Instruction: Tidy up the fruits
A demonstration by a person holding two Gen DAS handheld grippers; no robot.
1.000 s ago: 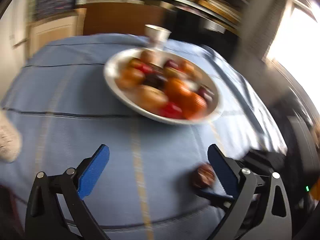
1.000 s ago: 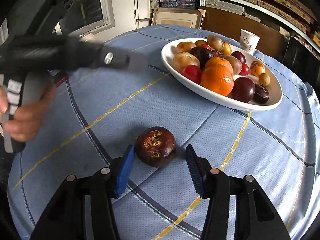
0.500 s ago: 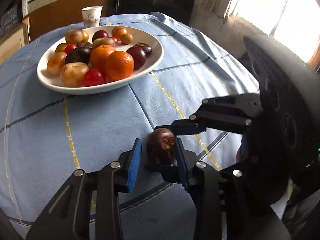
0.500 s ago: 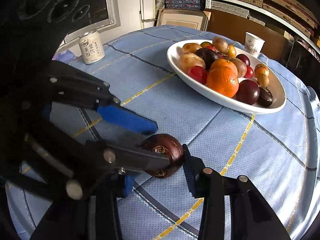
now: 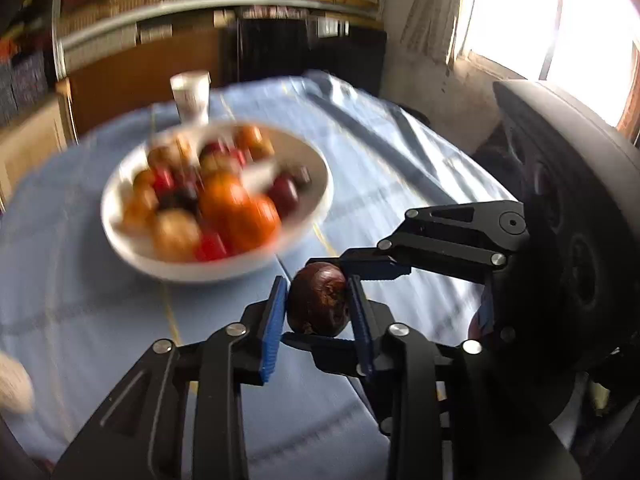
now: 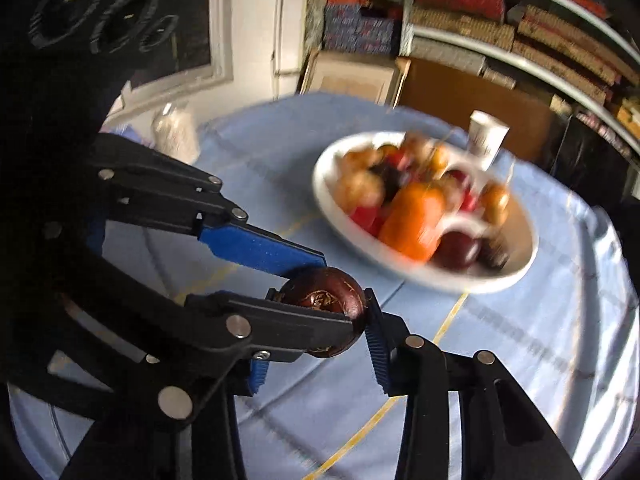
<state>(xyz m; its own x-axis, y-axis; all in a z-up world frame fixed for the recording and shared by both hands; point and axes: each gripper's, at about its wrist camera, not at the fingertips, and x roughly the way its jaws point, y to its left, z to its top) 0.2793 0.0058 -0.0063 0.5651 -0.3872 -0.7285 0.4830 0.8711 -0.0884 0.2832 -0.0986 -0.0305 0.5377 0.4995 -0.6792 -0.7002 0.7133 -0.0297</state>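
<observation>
Dark mangosteen [image 5: 318, 304] clamped between left gripper [image 5: 318, 310] pads, right gripper [image 6: 316, 340] seemingly pinching it too, blurred can [image 6: 176, 134] seen only from right wrist

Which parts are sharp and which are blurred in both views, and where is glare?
Left wrist view: the dark fruit and grippers are sharp, the bowl is motion-blurred, the window is blown out. Right wrist view: the fruit is sharp, the bowl and cup smear; no glare.

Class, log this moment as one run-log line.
left gripper: shut on mangosteen | right gripper: shut on mangosteen | plate: full
</observation>
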